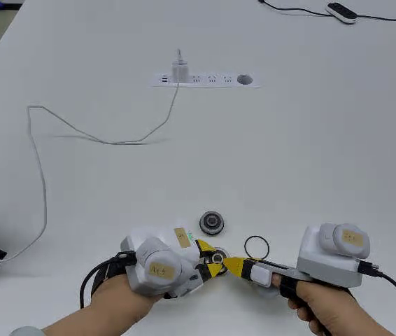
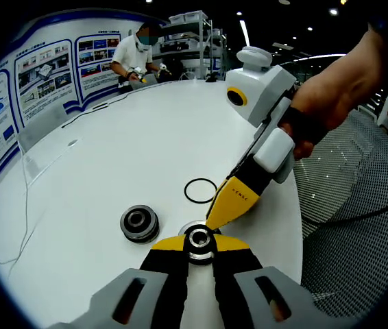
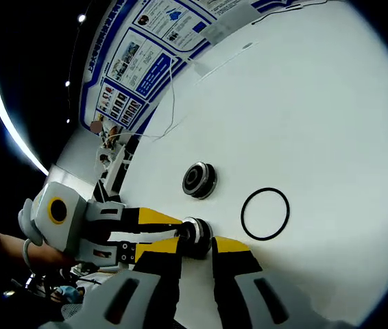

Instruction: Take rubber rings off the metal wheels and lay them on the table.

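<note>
A small metal wheel (image 1: 217,258) is held just above the table's near edge, between both grippers. My left gripper (image 2: 199,248) is shut on it, one yellow jaw on each side of the wheel (image 2: 199,240). From the right, my right gripper (image 3: 202,245) closes its jaws on the rim of the same wheel (image 3: 195,236). A second wheel (image 1: 212,222) with a dark rim lies flat a little farther out. One black rubber ring (image 1: 257,247) lies loose on the table, to the right of the held wheel.
A white power strip (image 1: 205,80) with a plugged-in charger sits mid-table, and its grey cable (image 1: 44,189) loops to the left edge. A black device (image 1: 343,12) with a cord lies far back right. A person stands at the table's far end in the left gripper view.
</note>
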Motion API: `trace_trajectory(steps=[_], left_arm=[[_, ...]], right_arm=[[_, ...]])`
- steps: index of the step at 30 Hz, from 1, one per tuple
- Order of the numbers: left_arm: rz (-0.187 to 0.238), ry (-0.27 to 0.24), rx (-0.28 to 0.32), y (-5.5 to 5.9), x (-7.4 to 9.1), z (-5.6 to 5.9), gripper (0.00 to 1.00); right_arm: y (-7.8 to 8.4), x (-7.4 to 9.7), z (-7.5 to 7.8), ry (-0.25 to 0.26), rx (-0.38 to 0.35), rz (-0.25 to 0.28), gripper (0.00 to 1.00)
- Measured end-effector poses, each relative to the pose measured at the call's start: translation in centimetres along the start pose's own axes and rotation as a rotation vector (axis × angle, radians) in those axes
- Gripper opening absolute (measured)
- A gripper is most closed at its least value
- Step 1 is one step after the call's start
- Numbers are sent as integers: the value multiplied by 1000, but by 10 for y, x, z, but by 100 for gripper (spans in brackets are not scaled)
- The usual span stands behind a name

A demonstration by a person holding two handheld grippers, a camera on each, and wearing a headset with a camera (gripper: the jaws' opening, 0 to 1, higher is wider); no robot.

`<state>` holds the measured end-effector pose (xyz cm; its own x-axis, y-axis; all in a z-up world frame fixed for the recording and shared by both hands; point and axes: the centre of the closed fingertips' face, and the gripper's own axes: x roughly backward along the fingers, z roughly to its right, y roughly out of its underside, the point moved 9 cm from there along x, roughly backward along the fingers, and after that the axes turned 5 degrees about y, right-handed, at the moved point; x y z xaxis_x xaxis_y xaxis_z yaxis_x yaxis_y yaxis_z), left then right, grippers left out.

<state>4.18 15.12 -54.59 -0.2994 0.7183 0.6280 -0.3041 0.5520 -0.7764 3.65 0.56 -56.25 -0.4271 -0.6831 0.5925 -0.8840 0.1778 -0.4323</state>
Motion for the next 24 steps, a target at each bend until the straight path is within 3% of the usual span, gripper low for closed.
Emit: trace_trajectory(steps=[24], left_arm=[[9, -3, 4, 3, -1, -1, 13]], right_arm=[[3, -5, 3, -28, -69, -24, 19]])
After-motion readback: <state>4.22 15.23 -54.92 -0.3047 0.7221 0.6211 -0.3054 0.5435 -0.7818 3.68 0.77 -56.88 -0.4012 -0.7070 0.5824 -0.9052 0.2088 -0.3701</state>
